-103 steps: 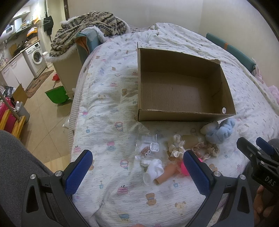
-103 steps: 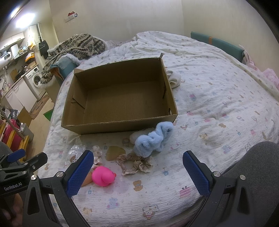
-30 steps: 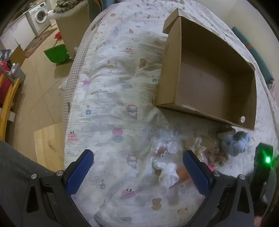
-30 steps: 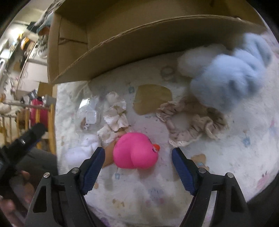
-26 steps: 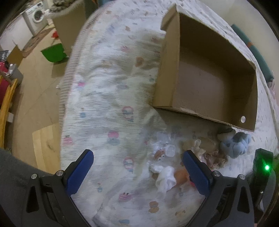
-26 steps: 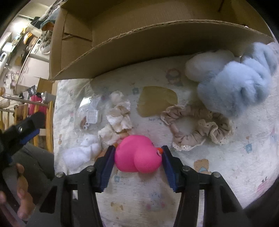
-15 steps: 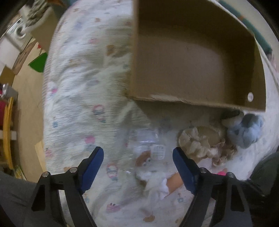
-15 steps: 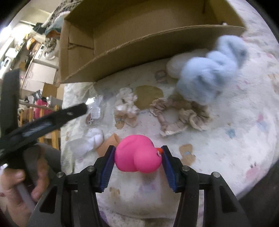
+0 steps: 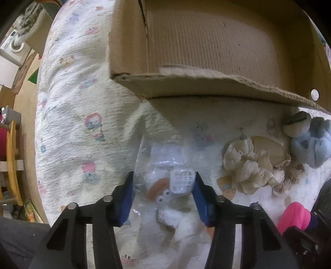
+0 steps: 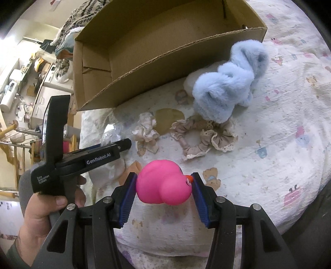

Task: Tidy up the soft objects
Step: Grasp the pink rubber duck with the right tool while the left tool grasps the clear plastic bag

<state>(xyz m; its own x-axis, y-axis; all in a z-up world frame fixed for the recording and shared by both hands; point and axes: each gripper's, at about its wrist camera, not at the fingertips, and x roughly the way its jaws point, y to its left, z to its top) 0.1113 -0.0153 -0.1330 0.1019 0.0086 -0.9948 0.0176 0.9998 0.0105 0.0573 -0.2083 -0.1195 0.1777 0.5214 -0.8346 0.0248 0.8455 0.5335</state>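
My right gripper [image 10: 164, 189] is shut on a pink rubber duck [image 10: 163, 186] and holds it above the bed. The duck also shows in the left wrist view [image 9: 293, 217]. My left gripper [image 9: 164, 186] has its blue pads on both sides of a clear plastic bag with a small toy [image 9: 165, 182] lying on the bed, and looks closed on it. An open cardboard box [image 9: 206, 82] [image 10: 144, 60] stands just behind. A cream scrunchie [image 9: 246, 167], a beige lace scrunchie [image 10: 202, 136] and a fluffy blue plush [image 10: 227, 82] lie in front of the box.
A white sock and an orange piece [image 9: 186, 223] lie under my left gripper. The bed's left edge [image 9: 39, 124] drops to the floor, with furniture and a washing machine [image 9: 12, 43] beyond. A knitted blanket pile [image 10: 82, 14] lies behind the box.
My left gripper has come down to the bagged toy and narrowed around it. My right gripper closed on the pink duck and lifted it off the bed.
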